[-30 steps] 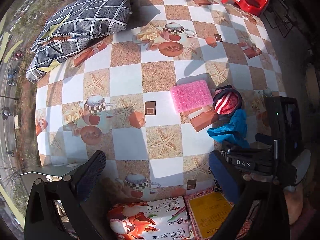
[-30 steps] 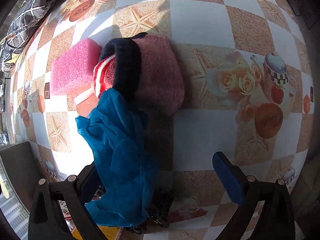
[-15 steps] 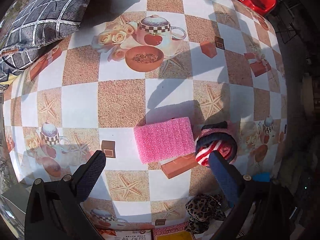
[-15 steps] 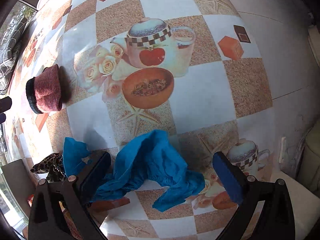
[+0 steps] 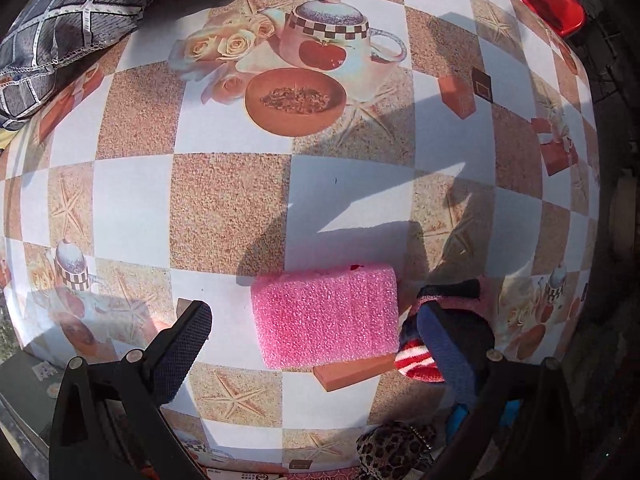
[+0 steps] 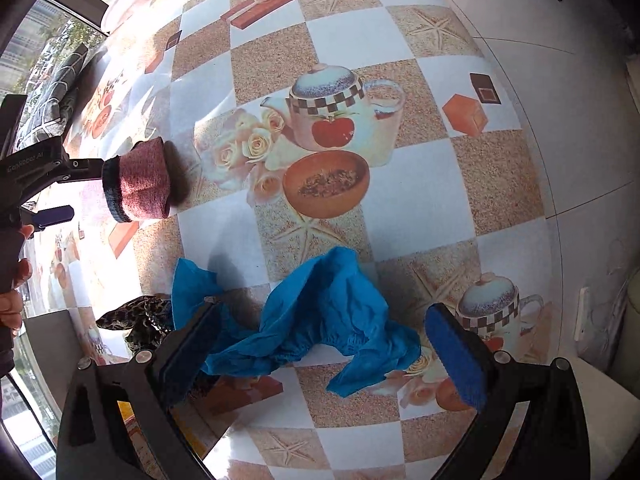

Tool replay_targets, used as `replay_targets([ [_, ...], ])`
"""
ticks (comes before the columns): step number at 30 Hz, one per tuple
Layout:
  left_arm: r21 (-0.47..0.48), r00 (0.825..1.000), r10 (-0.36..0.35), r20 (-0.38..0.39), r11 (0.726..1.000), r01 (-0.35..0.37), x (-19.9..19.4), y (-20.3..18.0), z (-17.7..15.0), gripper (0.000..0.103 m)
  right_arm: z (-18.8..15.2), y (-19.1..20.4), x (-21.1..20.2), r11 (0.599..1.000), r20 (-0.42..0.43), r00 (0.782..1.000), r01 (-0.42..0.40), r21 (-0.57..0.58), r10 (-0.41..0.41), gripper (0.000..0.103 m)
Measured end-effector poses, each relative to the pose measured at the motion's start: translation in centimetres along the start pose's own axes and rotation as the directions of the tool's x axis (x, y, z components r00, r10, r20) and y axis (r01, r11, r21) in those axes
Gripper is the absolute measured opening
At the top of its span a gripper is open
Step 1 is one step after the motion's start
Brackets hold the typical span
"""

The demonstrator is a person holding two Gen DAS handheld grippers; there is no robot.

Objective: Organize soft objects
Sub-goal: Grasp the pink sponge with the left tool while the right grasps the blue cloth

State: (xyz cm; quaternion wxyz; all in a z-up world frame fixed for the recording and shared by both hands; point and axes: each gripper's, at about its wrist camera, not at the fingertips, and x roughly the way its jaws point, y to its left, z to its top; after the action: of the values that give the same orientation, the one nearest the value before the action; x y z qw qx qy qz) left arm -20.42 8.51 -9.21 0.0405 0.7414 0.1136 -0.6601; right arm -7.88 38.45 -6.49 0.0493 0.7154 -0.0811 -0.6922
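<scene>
Sponge point(image 5: 326, 316): long axis crosswise, between my left tool's point(image 5: 316, 320) spread fingers; hat point(image 5: 452, 320) just right; right tool point(image 6: 324, 340) spread over cloth point(image 6: 320, 312).

Left gripper point(image 5: 316, 344) and right gripper point(image 6: 320, 344) both hang low, pointed downward — jaws spread wide.

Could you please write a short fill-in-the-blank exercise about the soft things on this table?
1. The sponge between the left gripper's fingers is ____ in colour.
2. The crumpled cloth between the right gripper's fingers is ____.
3. The knitted hat lies to the ____ of the printed teapot in the right wrist view.
4. Both grippers are ____.

Missing words: pink; blue; left; open
</scene>
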Motion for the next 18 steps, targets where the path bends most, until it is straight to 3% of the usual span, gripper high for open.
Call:
replay_targets([
  [6, -0.022, 1.000, 0.011, -0.024, 1.000, -0.012, 1.7, -0.1, 0.1, 0.103, 0.8, 2.9, 1.1, 0.998, -0.022, 1.000, -0.008, -0.055, 0.006, 0.102],
  [11, -0.002, 0.998, 0.054, -0.032, 0.999, -0.054, 2.8, -0.7, 0.2, 0.103, 0.9, 4.8, 3.5, 0.996, -0.065, 0.997, 0.030, -0.087, -0.035, 0.102],
  [16, 0.005, 0.996, 0.081, -0.027, 0.997, -0.081, 3.3, -1.4, -0.1, 0.103, 0.4, 6.8, 4.2, 0.982, -0.051, 0.993, 0.101, -0.160, -0.111, 0.102],
  [18, 0.002, 0.996, 0.082, -0.029, 0.997, -0.082, 3.4, -1.8, 0.1, 0.103, 0.3, 7.7, 4.4, 0.983, -0.044, 0.994, 0.092, -0.160, -0.100, 0.102],
])
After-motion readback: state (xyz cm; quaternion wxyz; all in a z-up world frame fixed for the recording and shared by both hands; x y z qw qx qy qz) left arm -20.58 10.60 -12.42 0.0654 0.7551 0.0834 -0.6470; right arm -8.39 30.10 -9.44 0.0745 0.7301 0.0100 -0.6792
